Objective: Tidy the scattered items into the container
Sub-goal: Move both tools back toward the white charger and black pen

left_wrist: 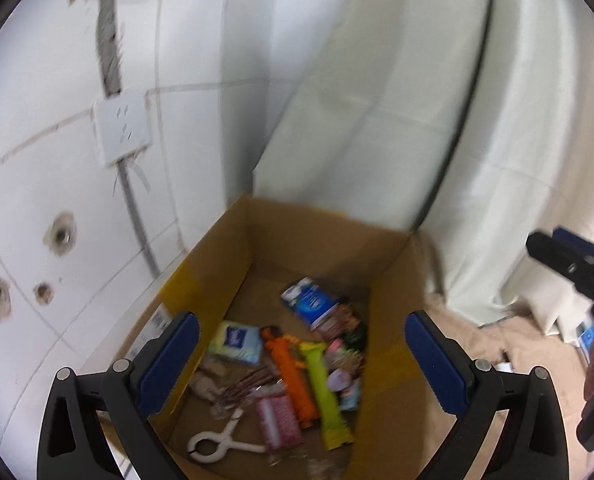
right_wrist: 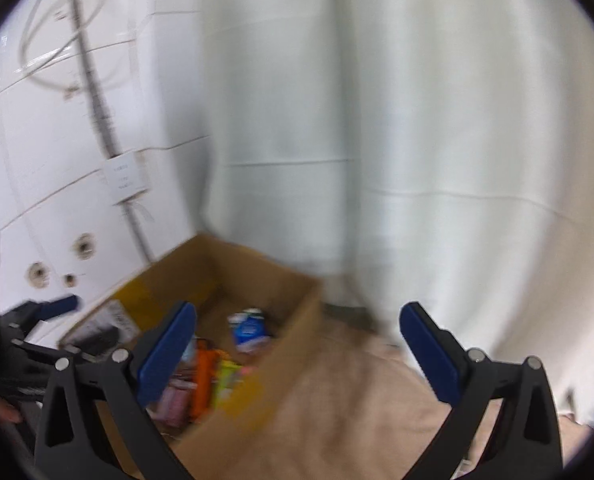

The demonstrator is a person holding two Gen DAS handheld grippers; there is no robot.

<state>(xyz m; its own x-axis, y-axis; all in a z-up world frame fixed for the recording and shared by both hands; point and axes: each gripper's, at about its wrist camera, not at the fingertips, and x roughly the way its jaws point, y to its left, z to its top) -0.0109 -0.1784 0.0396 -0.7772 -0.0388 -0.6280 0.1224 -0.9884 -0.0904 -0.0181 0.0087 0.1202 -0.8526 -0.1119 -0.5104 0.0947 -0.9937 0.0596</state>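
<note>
Your two grippers: black frames, blue finger pads.

Your left gripper (left_wrist: 301, 360) has a matte black frame with two angled arms, each cut through by a triangular opening and pinned with round silver screws near the cardboard box (left_wrist: 233, 256). Each finger carries a long dark-blue pad (left_wrist: 173, 356) with a finely toothed edge. Your right gripper (right_wrist: 297, 352) is built the same: black arms, silver screw heads, blue pads (right_wrist: 429, 352). Seen from the left wrist, its black body shows a small silver screw and a blue tip, right of the box.

Right wrist view blurred; box (right_wrist: 233, 280) contents smeared (labels unreadable).
</note>
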